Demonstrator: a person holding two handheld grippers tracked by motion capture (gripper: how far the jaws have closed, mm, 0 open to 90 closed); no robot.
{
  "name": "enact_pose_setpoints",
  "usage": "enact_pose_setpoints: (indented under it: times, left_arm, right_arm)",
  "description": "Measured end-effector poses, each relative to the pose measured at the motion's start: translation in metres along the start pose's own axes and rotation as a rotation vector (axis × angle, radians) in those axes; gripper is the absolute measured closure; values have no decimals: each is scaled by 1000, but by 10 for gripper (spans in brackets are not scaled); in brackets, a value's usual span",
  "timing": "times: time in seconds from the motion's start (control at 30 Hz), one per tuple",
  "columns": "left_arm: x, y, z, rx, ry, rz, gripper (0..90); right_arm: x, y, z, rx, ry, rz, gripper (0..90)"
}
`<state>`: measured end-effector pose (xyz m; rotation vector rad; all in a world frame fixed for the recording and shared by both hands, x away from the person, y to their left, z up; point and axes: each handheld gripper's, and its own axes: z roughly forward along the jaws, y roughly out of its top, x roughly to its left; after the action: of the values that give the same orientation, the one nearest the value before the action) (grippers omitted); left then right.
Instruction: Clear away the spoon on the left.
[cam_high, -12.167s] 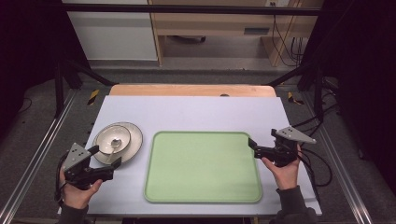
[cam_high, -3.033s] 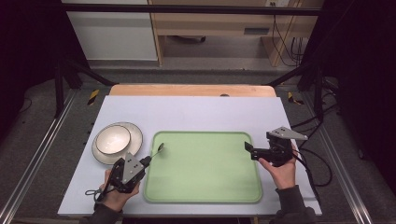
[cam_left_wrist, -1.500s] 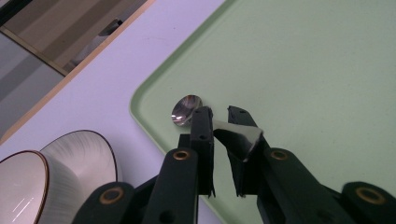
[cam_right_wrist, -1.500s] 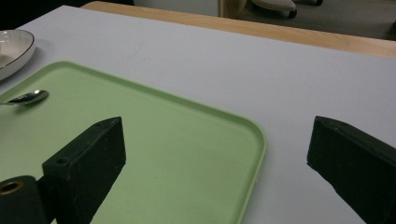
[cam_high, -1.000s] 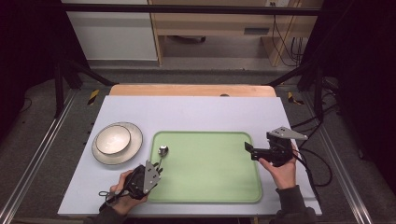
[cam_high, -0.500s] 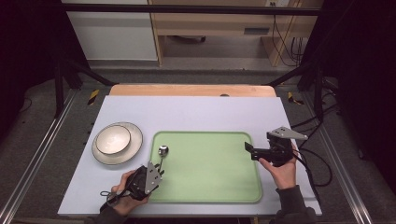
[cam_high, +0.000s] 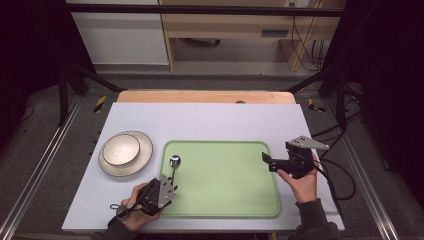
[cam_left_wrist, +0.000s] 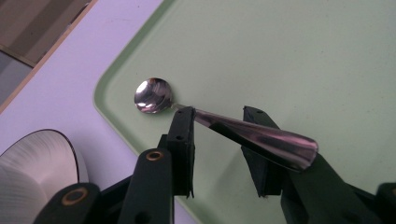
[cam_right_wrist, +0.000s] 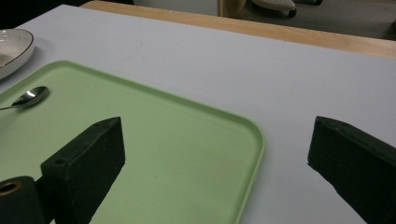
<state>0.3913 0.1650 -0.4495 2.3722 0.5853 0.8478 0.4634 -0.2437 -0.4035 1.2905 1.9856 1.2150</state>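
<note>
Left gripper (cam_high: 167, 186) at tray's (cam_high: 225, 200) near-left corner, jaws slightly apart around spoon (cam_left_wrist: 224, 128) handle; whether jaws touch handle, cannot tell. Spoon on tray, near its left edge, bowl pointing to tray's far-left corner. Right gripper (cam_high: 267, 160) over tray's right edge, jaws spread wide, nothing between them. Left of tray: plate (cam_high: 140, 162) with bowl (cam_high: 121, 149) on it, on table (cam_high: 210, 120).

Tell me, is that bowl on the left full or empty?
Empty. From the high view, the bowl on its plate shows a bare pale inside; the spoon lies over the green tray.
</note>
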Motion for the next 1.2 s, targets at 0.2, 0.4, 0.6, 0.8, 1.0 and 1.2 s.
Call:
enact_pose_setpoints:
  times: [0.2, 0.4, 0.6, 0.8, 1.0, 1.2]
  left_arm:
    - [-1, 0, 2, 15, -18, 2, 594]
    - [-1, -1, 4, 30, -27, 4, 566]
    - [-2, -2, 7, 44, -45, 7, 535]
    - [-3, -2, 8, 54, -63, 6, 487]
    - [-4, -3, 10, 69, -90, 1, 432]
    - [-5, -3, 10, 76, -101, 4, 386]
  right_arm:
    - [0, 0, 0, 2, -2, 2, 43]
    - [0, 0, 0, 4, -2, 3, 43]
    - [0, 0, 0, 3, -2, 3, 43]
    - [0, 0, 0, 1, -1, 1, 43]
    - [0, 0, -1, 2, -1, 1, 43]
    - [0, 0, -1, 2, -1, 2, 43]
